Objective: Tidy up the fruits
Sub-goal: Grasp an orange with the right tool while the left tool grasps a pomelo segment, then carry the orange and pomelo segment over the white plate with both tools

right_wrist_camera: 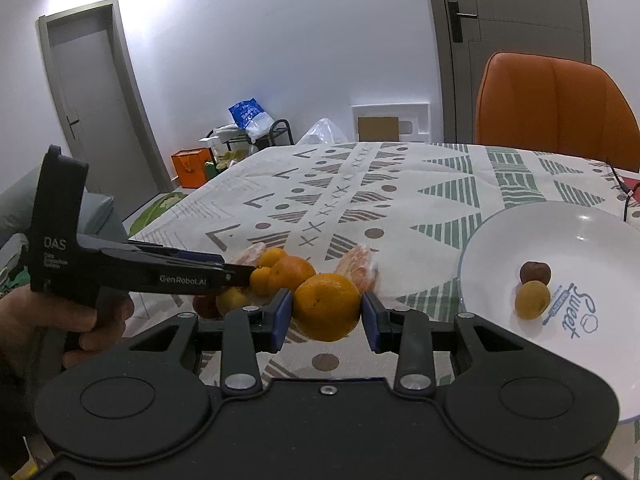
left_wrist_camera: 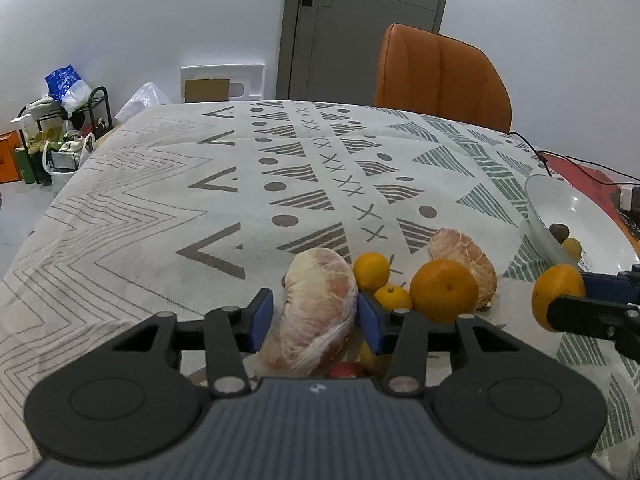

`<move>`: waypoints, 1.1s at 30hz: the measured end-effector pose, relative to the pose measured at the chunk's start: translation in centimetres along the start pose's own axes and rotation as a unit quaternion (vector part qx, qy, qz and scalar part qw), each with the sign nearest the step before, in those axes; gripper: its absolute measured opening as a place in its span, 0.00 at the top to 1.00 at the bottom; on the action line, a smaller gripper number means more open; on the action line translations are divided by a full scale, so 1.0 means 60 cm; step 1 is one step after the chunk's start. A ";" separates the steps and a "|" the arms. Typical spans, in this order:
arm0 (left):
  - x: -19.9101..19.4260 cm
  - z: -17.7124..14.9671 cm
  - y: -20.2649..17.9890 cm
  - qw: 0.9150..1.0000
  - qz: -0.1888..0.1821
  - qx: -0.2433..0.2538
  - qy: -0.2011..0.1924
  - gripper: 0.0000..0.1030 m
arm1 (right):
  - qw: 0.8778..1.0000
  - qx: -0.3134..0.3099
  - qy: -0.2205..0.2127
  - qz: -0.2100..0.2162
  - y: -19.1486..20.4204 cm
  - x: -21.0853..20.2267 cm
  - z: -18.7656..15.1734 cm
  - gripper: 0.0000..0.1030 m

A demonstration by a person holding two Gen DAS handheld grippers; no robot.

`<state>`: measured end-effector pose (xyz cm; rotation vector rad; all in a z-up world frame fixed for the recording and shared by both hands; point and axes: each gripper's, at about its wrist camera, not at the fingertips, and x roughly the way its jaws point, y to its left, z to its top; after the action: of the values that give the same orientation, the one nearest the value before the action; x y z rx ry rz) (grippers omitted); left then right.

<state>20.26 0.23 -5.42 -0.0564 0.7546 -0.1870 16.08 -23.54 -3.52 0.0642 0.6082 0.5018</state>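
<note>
A peeled pomelo segment in clear wrap lies on the patterned tablecloth, and my left gripper is shut on it, both blue pads against its sides. Beside it sit small mandarins, a large orange and a second pomelo segment. My right gripper is shut on another orange, held just above the cloth left of the white plate. The plate holds a dark brown fruit and a yellowish one. A hand carries the left gripper.
An orange chair stands at the table's far side. A black cable and a red mat lie past the plate. On the floor to the left stands a cluttered rack with bags and boxes. A red fruit peeks out under the left gripper.
</note>
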 end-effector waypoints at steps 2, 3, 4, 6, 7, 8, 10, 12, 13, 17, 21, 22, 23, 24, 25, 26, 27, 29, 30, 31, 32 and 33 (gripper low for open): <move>-0.001 0.004 0.007 1.000 0.003 -0.013 0.002 0.63 | 1.000 0.000 -0.001 0.001 -0.002 -0.001 0.003 0.65; -0.003 0.005 0.010 1.000 0.004 -0.015 0.003 0.64 | 1.000 0.000 -0.002 0.003 -0.003 -0.003 0.004 0.65; -0.005 0.006 0.011 1.000 0.008 -0.014 0.003 0.64 | 1.000 -0.001 -0.003 0.006 -0.004 -0.004 0.007 0.65; -0.013 0.010 0.013 1.000 0.014 -0.016 -0.002 0.64 | 1.000 -0.004 -0.007 0.008 -0.007 -0.007 0.013 0.65; -0.018 0.013 0.013 1.000 0.017 -0.020 -0.007 0.64 | 1.000 -0.004 -0.012 0.008 -0.009 -0.011 0.016 0.65; -0.023 0.015 0.012 1.000 0.018 -0.022 -0.012 0.64 | 1.000 -0.002 -0.016 0.008 -0.012 -0.013 0.018 0.65; -0.035 0.018 0.007 0.999 0.016 -0.021 -0.020 0.64 | 1.000 0.001 -0.022 0.008 -0.013 -0.019 0.020 0.65; -0.046 0.018 0.000 0.999 0.013 -0.017 -0.029 0.64 | 1.000 0.001 -0.030 0.006 -0.016 -0.026 0.021 0.65; -0.051 0.018 -0.004 0.999 0.012 -0.015 -0.031 0.64 | 0.999 0.003 -0.034 0.005 -0.018 -0.029 0.021 0.65; -0.062 0.021 -0.019 0.999 0.007 -0.012 -0.039 0.64 | 0.999 0.012 -0.040 -0.004 -0.032 -0.044 0.016 0.65; -0.067 0.024 -0.039 0.999 -0.001 -0.005 -0.045 0.64 | 0.999 0.017 -0.043 -0.018 -0.047 -0.057 0.009 0.65; -0.068 0.024 -0.045 0.999 -0.004 -0.002 -0.045 0.64 | 0.999 0.019 -0.044 -0.023 -0.052 -0.060 0.007 0.65; -0.069 0.024 -0.051 0.999 -0.006 0.001 -0.046 0.64 | 0.998 0.021 -0.045 -0.026 -0.055 -0.064 0.005 0.65; -0.070 0.024 -0.055 0.999 -0.008 0.004 -0.047 0.64 | 0.998 0.024 -0.046 -0.029 -0.059 -0.067 0.003 0.65; -0.071 0.024 -0.061 0.999 -0.011 0.005 -0.047 0.64 | 0.998 0.026 -0.047 -0.032 -0.062 -0.070 0.002 0.65; -0.072 0.024 -0.066 0.999 -0.013 0.007 -0.048 0.64 | 0.998 0.028 -0.048 -0.035 -0.067 -0.074 0.001 0.65; -0.072 0.025 -0.071 0.999 -0.016 0.010 -0.049 0.64 | 0.998 0.029 -0.049 -0.038 -0.070 -0.077 -0.001 0.65; -0.073 0.027 -0.081 0.998 -0.020 0.013 -0.052 0.64 | 0.997 0.032 -0.051 -0.044 -0.077 -0.085 -0.005 0.65; -0.073 0.028 -0.086 0.998 -0.022 0.015 -0.053 0.64 | 0.997 0.033 -0.052 -0.048 -0.082 -0.086 -0.006 0.65; -0.073 0.027 -0.092 0.998 -0.025 0.018 -0.054 0.64 | 0.997 0.035 -0.053 -0.051 -0.085 -0.088 -0.008 0.65; -0.072 0.028 -0.098 0.998 -0.027 0.020 -0.054 0.64 | 0.996 0.038 -0.053 -0.054 -0.089 -0.091 -0.010 0.65; -0.072 0.028 -0.103 0.998 -0.030 0.022 -0.053 0.64 | 0.996 0.040 -0.054 -0.058 -0.093 -0.094 -0.012 0.65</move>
<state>17.44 -5.06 -0.55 -0.0469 0.6425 -0.2547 14.10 -31.18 -2.27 0.1300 0.5236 0.3596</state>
